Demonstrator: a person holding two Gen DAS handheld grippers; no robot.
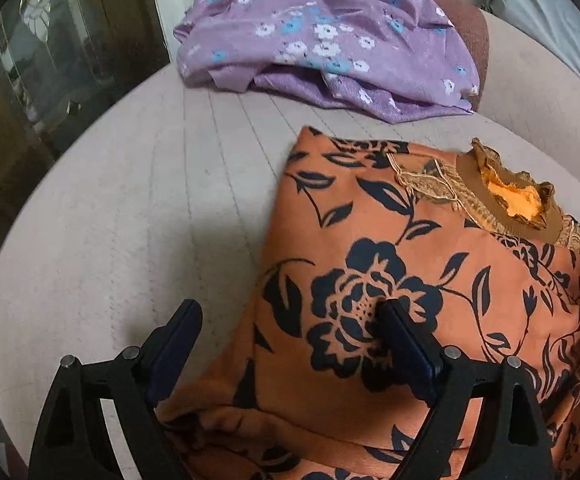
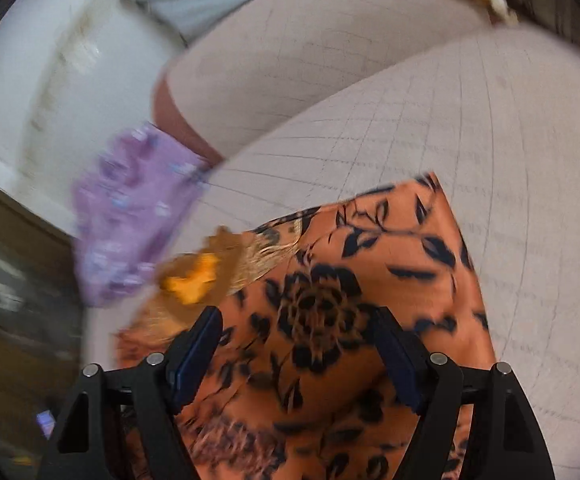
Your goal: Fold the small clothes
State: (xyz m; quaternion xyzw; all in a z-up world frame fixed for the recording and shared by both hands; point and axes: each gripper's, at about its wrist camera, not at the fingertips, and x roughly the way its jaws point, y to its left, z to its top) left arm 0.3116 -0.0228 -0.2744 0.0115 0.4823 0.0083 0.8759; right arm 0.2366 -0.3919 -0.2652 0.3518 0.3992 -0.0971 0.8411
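Observation:
An orange garment with black flower print (image 1: 401, 264) lies partly folded on the pale sofa seat (image 1: 138, 216), its lace collar (image 1: 509, 196) at the far right. My left gripper (image 1: 290, 316) is open over the garment's left edge, with cloth bunched between the fingers near their base. In the blurred right wrist view the same garment (image 2: 329, 300) fills the lower middle. My right gripper (image 2: 297, 332) is open just above it, collar (image 2: 194, 276) to its left.
A purple flowered garment (image 1: 321, 40) lies crumpled at the back of the seat, also in the right wrist view (image 2: 130, 216). A brown cushion (image 1: 469, 24) sits behind it. A glass-front cabinet (image 1: 42, 60) stands at the left.

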